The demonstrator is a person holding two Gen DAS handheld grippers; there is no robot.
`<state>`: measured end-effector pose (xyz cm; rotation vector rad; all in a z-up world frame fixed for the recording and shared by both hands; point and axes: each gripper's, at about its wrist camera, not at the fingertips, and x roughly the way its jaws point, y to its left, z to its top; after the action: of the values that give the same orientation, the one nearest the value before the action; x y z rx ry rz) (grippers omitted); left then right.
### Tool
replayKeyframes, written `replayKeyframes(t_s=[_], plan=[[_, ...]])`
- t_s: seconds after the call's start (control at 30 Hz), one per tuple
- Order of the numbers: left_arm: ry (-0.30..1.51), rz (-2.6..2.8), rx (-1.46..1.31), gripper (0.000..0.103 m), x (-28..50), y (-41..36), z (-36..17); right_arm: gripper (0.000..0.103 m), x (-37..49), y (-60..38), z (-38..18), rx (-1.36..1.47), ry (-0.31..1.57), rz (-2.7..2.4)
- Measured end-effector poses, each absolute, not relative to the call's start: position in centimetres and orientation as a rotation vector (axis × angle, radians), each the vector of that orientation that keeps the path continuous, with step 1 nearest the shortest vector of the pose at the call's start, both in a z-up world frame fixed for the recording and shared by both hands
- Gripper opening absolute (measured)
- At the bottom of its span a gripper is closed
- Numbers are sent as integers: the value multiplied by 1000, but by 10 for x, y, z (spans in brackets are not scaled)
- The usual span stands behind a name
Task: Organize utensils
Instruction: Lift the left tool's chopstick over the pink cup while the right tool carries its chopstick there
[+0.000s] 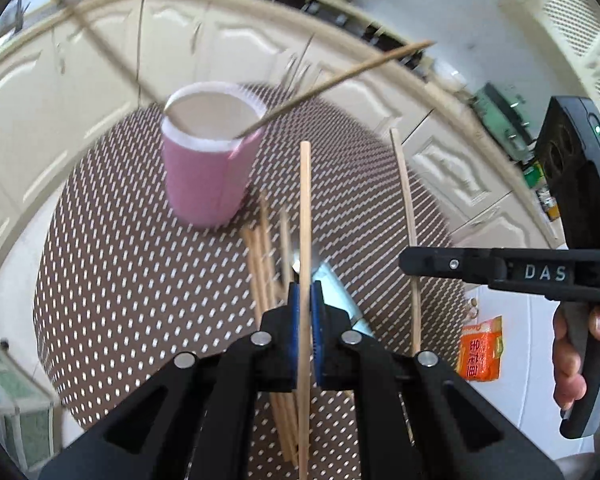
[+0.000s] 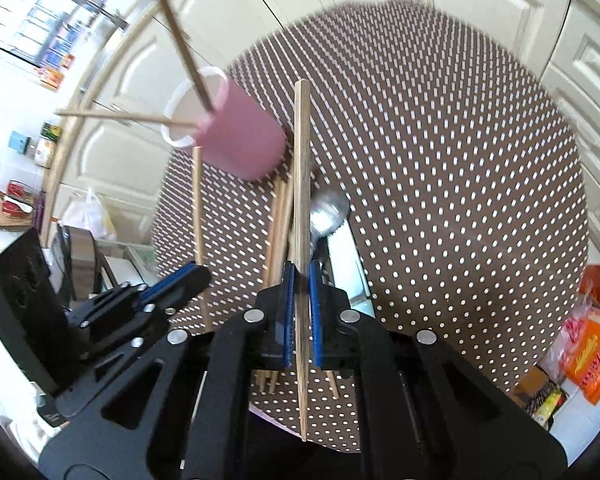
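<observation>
A pink cup (image 1: 204, 168) with a white rim stands on the brown dotted tablecloth (image 1: 120, 248) and holds two chopsticks (image 1: 340, 76). In front of it lie several loose chopsticks (image 1: 266, 264) and a metal spoon (image 2: 328, 212). My left gripper (image 1: 305, 292) is shut on one chopstick (image 1: 305, 208), lifted above the pile. My right gripper (image 2: 301, 272) is shut on another chopstick (image 2: 302, 168), also raised. In the left wrist view the right gripper (image 1: 410, 260) is at the right with its chopstick (image 1: 406, 200). In the right wrist view the left gripper (image 2: 192, 276) is at the left.
Cream cabinet doors (image 1: 220, 48) curve behind the round table. A person's hand (image 1: 572, 360) grips the right gripper's handle. An orange packet (image 1: 480, 350) lies on the white floor to the right, and orange snack packs (image 2: 592, 356) sit beyond the table's right edge.
</observation>
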<state>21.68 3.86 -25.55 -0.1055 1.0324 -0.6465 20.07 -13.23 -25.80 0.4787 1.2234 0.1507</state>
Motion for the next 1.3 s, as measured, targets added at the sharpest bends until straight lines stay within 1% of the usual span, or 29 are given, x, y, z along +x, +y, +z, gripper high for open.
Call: replayKeyframes(t_s=[0.2, 0.37, 0.6, 0.83, 1.1, 1.3], plan=[[904, -701, -110, 5, 208, 38, -219, 7, 194, -152, -210, 491, 1050, 130], [835, -728, -88, 5, 199, 35, -191, 7, 191, -158, -170, 491, 901, 117], [699, -643, -221, 5, 215, 58, -149, 7, 204, -140, -129, 429, 760, 181], [616, -500, -293, 5, 252, 81, -134, 7, 246, -123, -114, 406, 699, 262], [527, -394, -396, 5, 287, 99, -123, 7, 306, -134, -85, 374, 628, 389], [454, -268, -424, 5, 302, 107, -126, 7, 346, -133, -96, 292, 602, 496]])
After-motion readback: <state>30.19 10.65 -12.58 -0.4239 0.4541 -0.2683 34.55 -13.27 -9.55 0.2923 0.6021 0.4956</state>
